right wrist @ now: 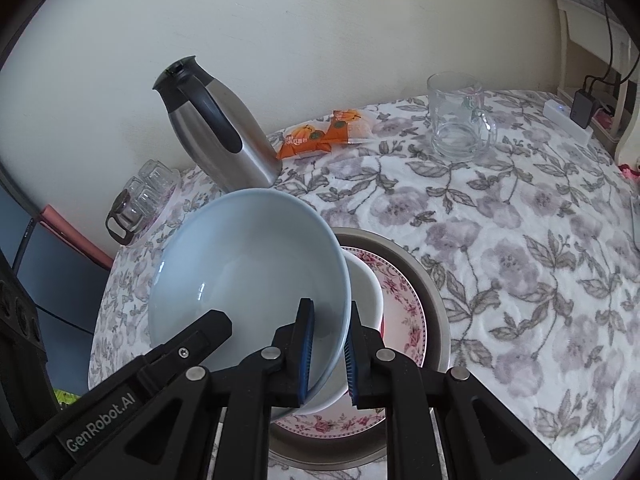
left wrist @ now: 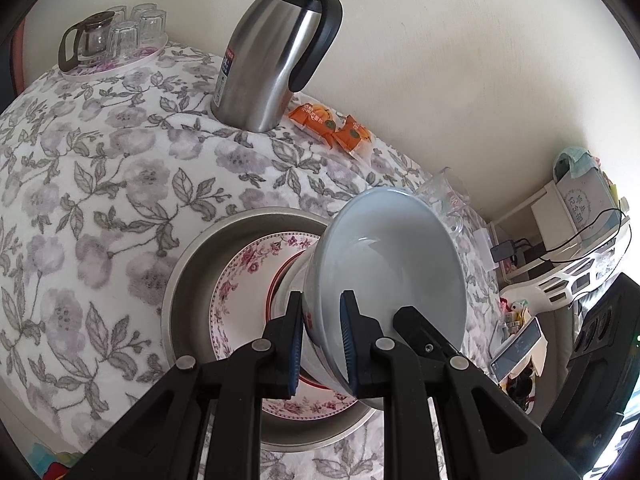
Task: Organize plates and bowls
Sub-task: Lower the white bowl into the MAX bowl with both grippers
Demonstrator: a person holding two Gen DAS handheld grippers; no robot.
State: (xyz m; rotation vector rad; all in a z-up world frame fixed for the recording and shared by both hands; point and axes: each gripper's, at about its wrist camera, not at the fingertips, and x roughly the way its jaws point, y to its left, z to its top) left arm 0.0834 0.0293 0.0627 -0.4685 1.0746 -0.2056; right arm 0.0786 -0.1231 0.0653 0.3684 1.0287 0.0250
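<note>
Both sets of tongs clamped on one pale blue bowl, tilted above a stack of dishes. Hidden parts first: I cannot see how many pieces lie under the pale blue bowl [left wrist: 384,256], since it covers the middle of the floral plate [left wrist: 240,280] and most of a white bowl [right wrist: 366,288] nested there; a red-rimmed dish shows only as a thin arc in the left wrist view. The metal basin [left wrist: 188,264] holding the stack is cut off by my tong frames at the bottom of both views. The person's hands are out of sight in both views.

Pose: my left tongs [left wrist: 320,340] point steeply down, jaws narrow, pads pressed on either side of the blue bowl's wall at its near rim. My right tongs [right wrist: 330,350] also point steeply down, jaws narrow, gripping the opposite side of the rim. The bowl hangs tilted, its opening facing each camera, just above the white bowl; whether they touch I cannot tell.

Behind, on the floral-clothed surface [right wrist: 520,240], stand a steel carafe [left wrist: 276,60], orange snack packets [right wrist: 320,132], a glass mug [right wrist: 456,124] and a tray of glasses [left wrist: 116,40].
</note>
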